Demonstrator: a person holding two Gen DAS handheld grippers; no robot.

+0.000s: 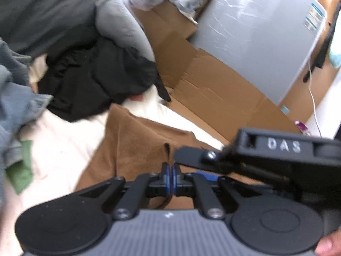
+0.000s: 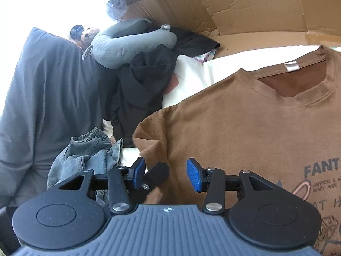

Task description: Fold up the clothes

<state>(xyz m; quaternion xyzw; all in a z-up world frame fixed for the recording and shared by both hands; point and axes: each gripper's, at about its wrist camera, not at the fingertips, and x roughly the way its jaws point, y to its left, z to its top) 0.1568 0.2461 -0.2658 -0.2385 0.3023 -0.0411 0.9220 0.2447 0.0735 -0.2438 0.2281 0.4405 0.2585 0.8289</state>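
Note:
A brown T-shirt [image 2: 245, 123] lies print side up on the white bedsheet [image 2: 191, 74], its neckline toward the cardboard. In the left wrist view my left gripper [image 1: 170, 177] is shut on a thin fold of the brown T-shirt [image 1: 136, 147], and a strip of fabric stands up between the blue pads [image 1: 167, 175]. My right gripper [image 2: 166, 172] hovers open over the shirt's left sleeve area, nothing between its blue pads [image 2: 195, 175]. The right gripper's body [image 1: 277, 155] shows close beside the left one, its finger almost touching it.
Black clothes [image 2: 140, 89] are piled by a grey neck pillow [image 2: 127, 44] and a dark grey pillow [image 2: 42, 89]. Blue-grey garments [image 2: 85, 155] and a green cloth [image 1: 19, 170] lie at the left. Flattened cardboard [image 1: 213, 89] and a grey appliance [image 1: 255, 38] border the bed.

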